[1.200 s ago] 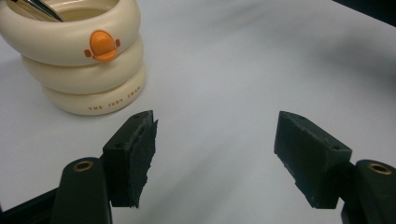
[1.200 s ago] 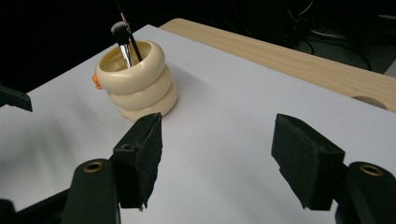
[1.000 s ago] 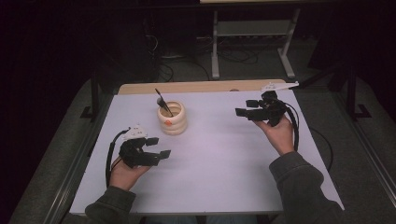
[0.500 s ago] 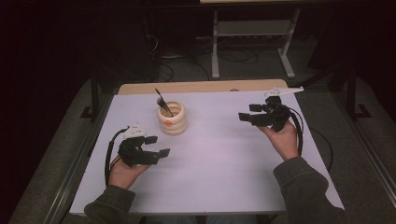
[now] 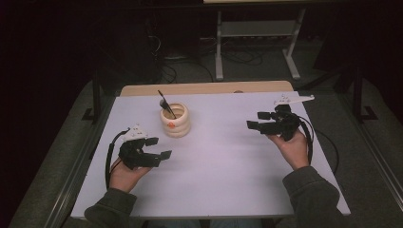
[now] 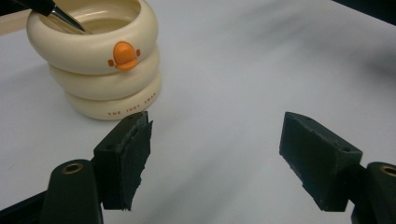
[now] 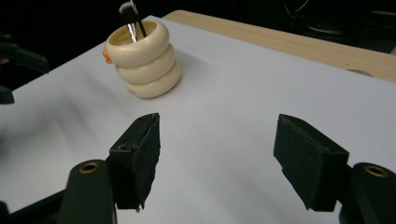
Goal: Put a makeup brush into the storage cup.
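High view: matte white table [image 5: 223, 166], glossy cream three-ring holder [image 5: 174, 121] with a dark brush [image 5: 165, 103] near the far left, left gripper [image 5: 159, 148] jaws apart and just widening, empty, right gripper [image 5: 253, 120] agape, empty; left gripper view: holder [image 6: 100, 60] just beyond the left jaw, orange beak mark, rough black pads; right gripper view: holder [image 7: 142, 58] farther off, wooden edge [image 7: 299, 39] behind.

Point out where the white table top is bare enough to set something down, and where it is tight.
The widest bare patch is the middle of the white table top, between the left gripper and the right gripper, down to the near edge. The far right corner is also bare. It is tightest at the cream ringed holder with its brush, close beyond the left gripper.
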### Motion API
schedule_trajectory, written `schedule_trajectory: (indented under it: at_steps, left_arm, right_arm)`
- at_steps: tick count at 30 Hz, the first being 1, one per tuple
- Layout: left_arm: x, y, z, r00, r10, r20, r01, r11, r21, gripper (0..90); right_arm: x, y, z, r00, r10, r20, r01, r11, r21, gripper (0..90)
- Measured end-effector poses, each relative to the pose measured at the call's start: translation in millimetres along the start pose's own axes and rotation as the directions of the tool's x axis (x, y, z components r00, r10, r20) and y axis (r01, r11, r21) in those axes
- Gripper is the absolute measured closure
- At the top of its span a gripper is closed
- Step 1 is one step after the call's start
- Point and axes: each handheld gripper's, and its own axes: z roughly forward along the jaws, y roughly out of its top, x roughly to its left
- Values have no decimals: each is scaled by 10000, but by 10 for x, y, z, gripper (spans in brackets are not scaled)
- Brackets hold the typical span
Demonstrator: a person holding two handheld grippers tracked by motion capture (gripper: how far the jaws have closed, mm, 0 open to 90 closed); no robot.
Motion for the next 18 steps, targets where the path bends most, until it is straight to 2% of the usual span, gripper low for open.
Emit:
schedule_trajectory:
  at_steps: [9, 11, 14, 18]
  left_arm:
    - [22, -19, -21, 9999, 120, -39, -120, 9999, 47, 233]
    - [19, -32, -32, 10000, 40, -66, -40, 10000, 2, 232]
    - [33, -58, -51, 10000, -15, -24, 14, 10000, -31, 231]
    - [32, -79, -62, 10000, 10, -48, -10, 10000, -21, 231]
  right_arm:
    - [35, -153, 11, 10000, -92, 21, 92, 9996, 251, 302]
    - [46, -175, -3, 10000, -60, 26, 59, 9995, 315, 299]
    - [60, -209, -25, 9998, -179, 81, 177, 9995, 265, 298]
    - [75, -263, -43, 9998, -97, 151, 94, 9997, 225, 293]
